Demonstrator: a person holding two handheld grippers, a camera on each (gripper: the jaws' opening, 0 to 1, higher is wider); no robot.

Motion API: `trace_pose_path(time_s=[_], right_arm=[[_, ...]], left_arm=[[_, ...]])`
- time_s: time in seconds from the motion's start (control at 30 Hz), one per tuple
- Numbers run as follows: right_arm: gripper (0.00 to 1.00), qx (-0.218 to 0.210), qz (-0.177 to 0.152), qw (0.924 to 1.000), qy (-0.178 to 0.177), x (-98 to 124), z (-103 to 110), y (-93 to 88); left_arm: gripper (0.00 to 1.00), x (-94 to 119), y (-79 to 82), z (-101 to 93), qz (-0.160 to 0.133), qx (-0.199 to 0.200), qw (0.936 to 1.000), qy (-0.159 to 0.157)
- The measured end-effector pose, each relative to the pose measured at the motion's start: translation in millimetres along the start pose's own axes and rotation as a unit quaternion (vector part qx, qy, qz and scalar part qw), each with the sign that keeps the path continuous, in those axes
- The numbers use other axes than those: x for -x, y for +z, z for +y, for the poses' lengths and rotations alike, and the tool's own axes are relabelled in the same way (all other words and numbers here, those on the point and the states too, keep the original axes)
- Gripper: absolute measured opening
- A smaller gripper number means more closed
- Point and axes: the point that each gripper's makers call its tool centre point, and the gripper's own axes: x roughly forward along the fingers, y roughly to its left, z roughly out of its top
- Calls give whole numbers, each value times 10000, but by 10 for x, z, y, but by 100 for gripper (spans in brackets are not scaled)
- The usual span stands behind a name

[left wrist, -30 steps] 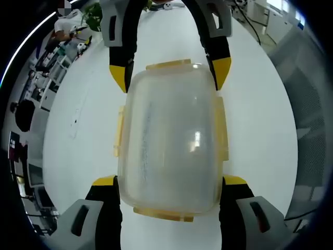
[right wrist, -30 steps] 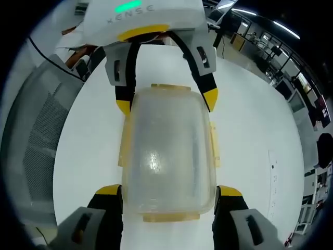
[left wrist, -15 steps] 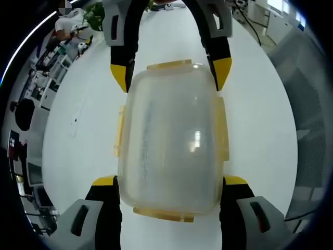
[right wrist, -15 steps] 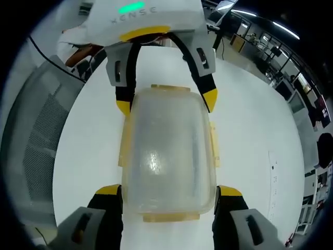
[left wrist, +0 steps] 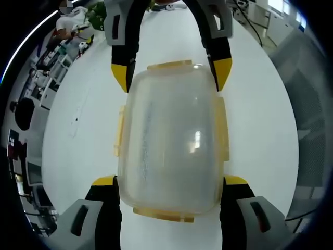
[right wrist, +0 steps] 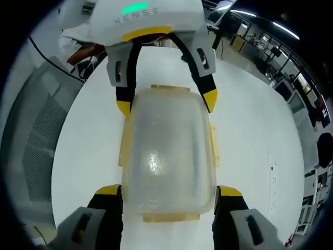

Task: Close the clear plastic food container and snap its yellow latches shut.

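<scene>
Right now the clear, frosted plastic food container (left wrist: 170, 146) with yellow latches is lying lid-up on the white tabletop (left wrist: 260, 120), held between two grippers facing each other from opposite ends. At its near end the left gripper (left wrist: 169, 183) is straddling the box, its yellow-tipped jaws pressing against either side; at the far end, the right gripper (left wrist: 170, 73) is bracketing the corners in the same way. From the right gripper view the arrangement repeats: the right gripper (right wrist: 168, 191) is clasping the container (right wrist: 167, 151) near the camera and the left gripper (right wrist: 166, 102) is clamping the far end. This two-ended hold is probably steadying the box so it cannot slide while the latches are being pressed. The lid is sitting flush on the base, its surface hazy and streaked. The long side latches (left wrist: 222, 130) are looking folded close against the walls, as are the end latches (left wrist: 167, 65); whether each has fully clicked is impossible to tell.
</scene>
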Motion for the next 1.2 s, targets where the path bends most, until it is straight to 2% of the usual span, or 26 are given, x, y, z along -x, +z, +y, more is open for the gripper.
trace_pose_path(time_s=[1.2], right_arm=[[69,22,-63,10000,10,-18,-285,-26]], left_arm=[[76,-75,12,270,11,38,10000,2]])
